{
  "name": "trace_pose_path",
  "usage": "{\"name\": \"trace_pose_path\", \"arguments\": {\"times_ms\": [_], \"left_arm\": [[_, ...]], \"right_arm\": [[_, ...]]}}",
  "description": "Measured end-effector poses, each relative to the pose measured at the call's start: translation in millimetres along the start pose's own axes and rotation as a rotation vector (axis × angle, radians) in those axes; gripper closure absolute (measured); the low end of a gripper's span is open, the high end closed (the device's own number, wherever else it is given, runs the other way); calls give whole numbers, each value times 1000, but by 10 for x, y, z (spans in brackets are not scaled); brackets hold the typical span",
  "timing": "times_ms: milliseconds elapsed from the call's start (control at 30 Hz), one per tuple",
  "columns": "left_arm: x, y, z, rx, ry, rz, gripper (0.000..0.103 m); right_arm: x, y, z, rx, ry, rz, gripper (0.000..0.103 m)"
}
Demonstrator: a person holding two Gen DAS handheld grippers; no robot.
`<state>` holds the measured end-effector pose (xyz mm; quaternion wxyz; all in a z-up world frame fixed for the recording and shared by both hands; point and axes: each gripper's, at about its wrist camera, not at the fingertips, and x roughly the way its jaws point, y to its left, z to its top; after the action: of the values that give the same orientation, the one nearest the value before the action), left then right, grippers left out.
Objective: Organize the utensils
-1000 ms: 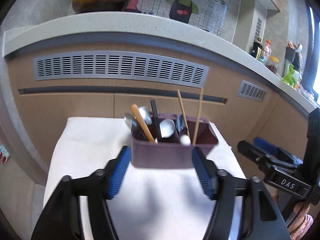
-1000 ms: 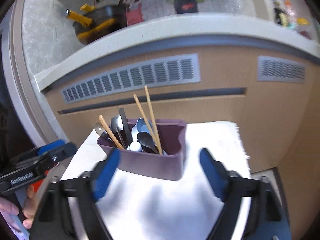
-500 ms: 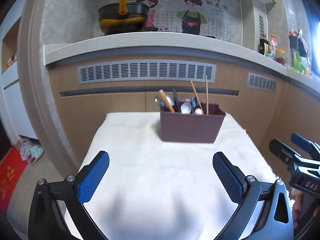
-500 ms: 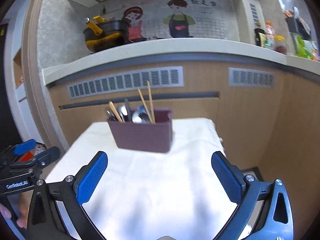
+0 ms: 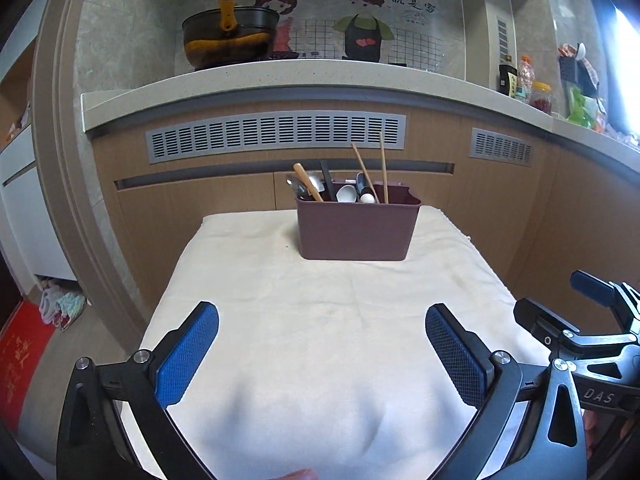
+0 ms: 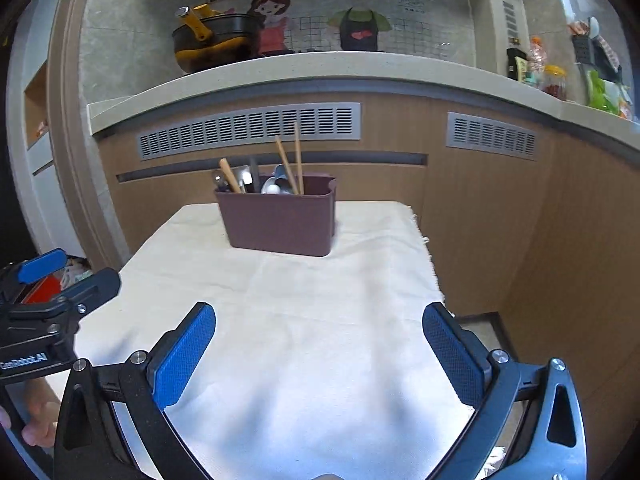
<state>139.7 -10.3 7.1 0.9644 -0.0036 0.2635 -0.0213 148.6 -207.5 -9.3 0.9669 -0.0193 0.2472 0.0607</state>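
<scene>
A maroon utensil box (image 5: 357, 227) stands near the far edge of a cream-clothed table (image 5: 320, 320); it also shows in the right wrist view (image 6: 280, 222). It holds spoons (image 5: 347, 193), wooden chopsticks (image 5: 383, 172), a wooden-handled utensil (image 5: 307, 181) and a dark utensil. My left gripper (image 5: 322, 354) is open and empty, well back from the box over the near part of the table. My right gripper (image 6: 320, 354) is open and empty, also well back, to the right of the left one.
Behind the table a wood cabinet front with grey vents (image 5: 276, 134) rises to a pale countertop (image 5: 300, 74) carrying a black and yellow pot (image 5: 230, 38). Bottles and jars (image 5: 528, 84) stand at the counter's right. Floor and a red mat (image 5: 22, 364) lie to the left.
Both grippers have drawn back from the utensil box, which now stands free on the table, farther off. Both were around its sides a second ago and have opened wider.
</scene>
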Motion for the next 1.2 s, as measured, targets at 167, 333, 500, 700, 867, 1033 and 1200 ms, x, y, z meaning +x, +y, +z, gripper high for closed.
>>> {"name": "trace_pose_path", "arguments": {"times_ms": [167,333,500,700,867,1033,1200], "left_arm": [[-28,6,16,-10,-3,-9,0],[-48,-5,19,-12,-2,-8,0],[-62,-14,13,-6,1,-12,0],[-70,-23,5,-5,1,-17,0],[-72,-25,3,-9,0,-15,0],[-68,-17,1,-6,0,-17,0],[-78,-28,2,1,-2,-18,0]], "right_arm": [[-71,-5,11,-7,-35,-49,0],[-75,-23,19,1,-29,-38,0],[-87,-25,24,9,-33,-29,0],[-117,-28,38,10,-41,-28,0],[-130,-60,51,27,-42,-21,0],[-133,-65,56,28,-44,-24,0],[-141,-88,69,30,-47,-27,0]]}}
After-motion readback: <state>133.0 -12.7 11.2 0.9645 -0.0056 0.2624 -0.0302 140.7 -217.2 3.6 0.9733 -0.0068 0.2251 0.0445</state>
